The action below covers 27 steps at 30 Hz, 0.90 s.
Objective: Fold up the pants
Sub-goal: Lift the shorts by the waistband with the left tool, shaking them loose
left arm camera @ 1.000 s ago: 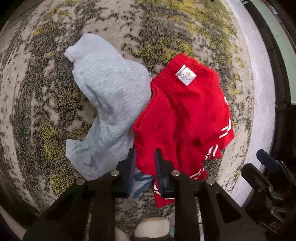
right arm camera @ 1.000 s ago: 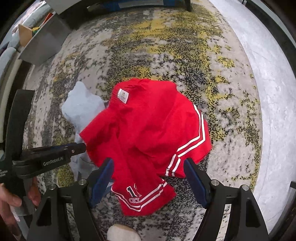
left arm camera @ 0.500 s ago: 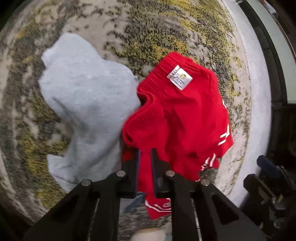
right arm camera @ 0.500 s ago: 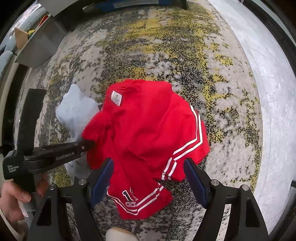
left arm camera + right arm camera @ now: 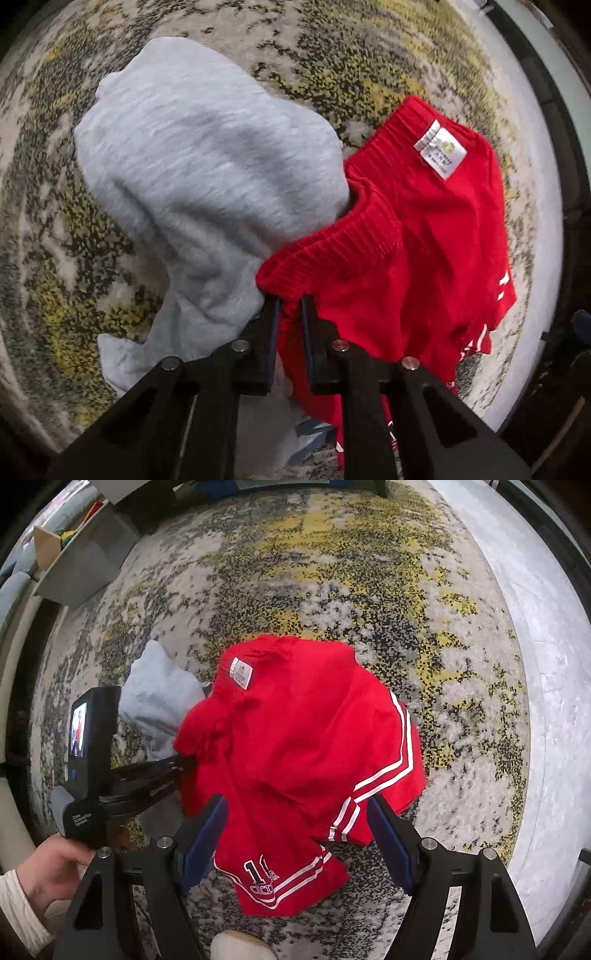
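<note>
Red pants (image 5: 424, 258) with white side stripes and a white label (image 5: 440, 152) lie crumpled on a mottled rug (image 5: 332, 48). My left gripper (image 5: 289, 302) points steeply down, its jaws nearly together and pinching the ribbed waistband edge where it meets a grey garment (image 5: 203, 166). In the right wrist view the same red pants (image 5: 295, 720) spread below my right gripper (image 5: 297, 801), which hangs open above one printed leg without touching it. There the left gripper (image 5: 186, 762) reaches in from the left, held by a hand (image 5: 48, 867).
The grey garment (image 5: 159, 690) lies bunched against the pants' left side, partly under them. A pale bare floor strip (image 5: 535, 664) borders the rug (image 5: 314, 572) on the right. Grey boxes (image 5: 85, 561) stand at the far left. A shoe toe (image 5: 240, 945) shows at the bottom edge.
My left gripper has come down onto the pants' waistband edge and its jaws have narrowed onto the red cloth. The right gripper has stayed still and open.
</note>
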Tool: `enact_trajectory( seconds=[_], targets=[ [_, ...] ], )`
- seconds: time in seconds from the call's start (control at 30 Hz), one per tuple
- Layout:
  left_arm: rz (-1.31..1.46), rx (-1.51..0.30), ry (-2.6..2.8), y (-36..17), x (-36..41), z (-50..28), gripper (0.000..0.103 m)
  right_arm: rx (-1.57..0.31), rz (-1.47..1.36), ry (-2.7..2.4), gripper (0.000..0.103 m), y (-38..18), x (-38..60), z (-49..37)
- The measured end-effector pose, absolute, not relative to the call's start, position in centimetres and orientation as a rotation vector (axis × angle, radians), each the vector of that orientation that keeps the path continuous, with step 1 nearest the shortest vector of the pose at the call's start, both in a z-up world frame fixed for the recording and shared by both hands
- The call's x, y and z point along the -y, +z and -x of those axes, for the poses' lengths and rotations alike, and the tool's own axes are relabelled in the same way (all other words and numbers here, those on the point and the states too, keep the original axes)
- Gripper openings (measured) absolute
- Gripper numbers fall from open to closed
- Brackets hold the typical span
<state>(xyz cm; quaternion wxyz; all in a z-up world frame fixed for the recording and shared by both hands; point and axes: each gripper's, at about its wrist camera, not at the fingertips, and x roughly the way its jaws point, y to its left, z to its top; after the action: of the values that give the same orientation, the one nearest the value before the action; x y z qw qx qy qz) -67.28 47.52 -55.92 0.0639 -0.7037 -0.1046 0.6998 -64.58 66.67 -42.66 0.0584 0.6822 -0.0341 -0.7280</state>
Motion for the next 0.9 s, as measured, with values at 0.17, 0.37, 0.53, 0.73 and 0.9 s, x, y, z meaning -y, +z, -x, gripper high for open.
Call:
enact_trajectory(
  seconds=[0.17,0.37,0.53,0.73,0.9],
  targets=[
    [2.115,0.326,2.101,-56.0,-47.5,67.2,0.011,0.130,-2.089,-2.190,0.074,-43.0,-66.8,64.3],
    [2.112,0.295,2.095,-55.9,-48.0,67.1,0.012,0.135,-2.106,-2.176,0.074,-43.5,-66.7,64.0],
    [2.116,0.494,2.026,-56.5,-46.3,67.3,0.012,0.144,-2.105,-2.168,0.074,-43.7,-66.6,63.9],
    [2.145,0.314,2.016,-56.0,-48.1,67.8,0.012,0.145,-2.115,-2.135,0.074,-44.0,-66.1,63.3],
    [2.129,0.313,2.039,-55.4,-48.1,67.6,0.012,0.108,-2.100,-2.138,0.074,-43.7,-65.9,63.2]
  ],
)
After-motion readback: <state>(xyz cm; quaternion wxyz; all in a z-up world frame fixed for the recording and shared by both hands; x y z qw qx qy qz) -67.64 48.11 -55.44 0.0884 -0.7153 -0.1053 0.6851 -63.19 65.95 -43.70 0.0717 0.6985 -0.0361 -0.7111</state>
